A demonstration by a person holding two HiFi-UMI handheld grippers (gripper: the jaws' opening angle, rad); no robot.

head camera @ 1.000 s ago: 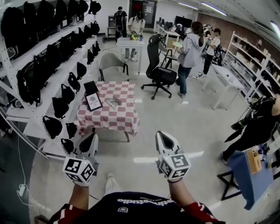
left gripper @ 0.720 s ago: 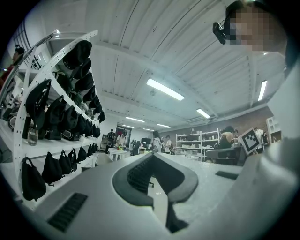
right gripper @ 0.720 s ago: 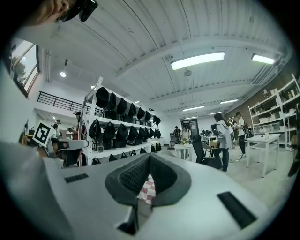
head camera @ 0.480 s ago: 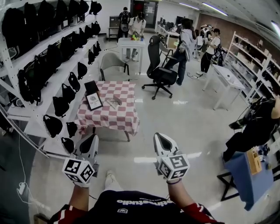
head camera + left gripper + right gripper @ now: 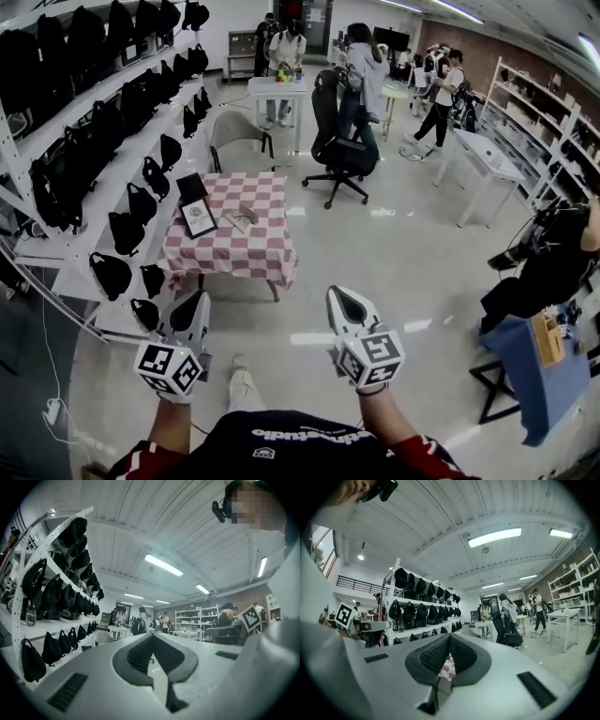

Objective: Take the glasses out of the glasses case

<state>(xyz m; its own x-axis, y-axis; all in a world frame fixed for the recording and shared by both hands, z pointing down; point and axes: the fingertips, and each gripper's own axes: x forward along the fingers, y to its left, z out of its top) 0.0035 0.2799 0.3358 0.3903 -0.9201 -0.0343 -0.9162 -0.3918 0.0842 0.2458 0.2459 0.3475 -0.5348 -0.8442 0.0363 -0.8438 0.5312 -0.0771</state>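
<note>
— How are the tools held?
— Low, side by side, pointing forward. The left gripper (image 5: 193, 300) and right gripper (image 5: 343, 296) have jaws together, nothing inside.
— The glasses case (image 5: 242, 220)?
— Well apart, on the checked table (image 5: 234, 261).

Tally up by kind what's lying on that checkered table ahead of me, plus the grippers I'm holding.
Grippers: 2, the left gripper and the right gripper, both shut and empty
Black flat panel: 1
Framed card with a white face: 1
Grey case-like thing: 1, too small to identify
Total: 5, three of them on the checkered table
</note>
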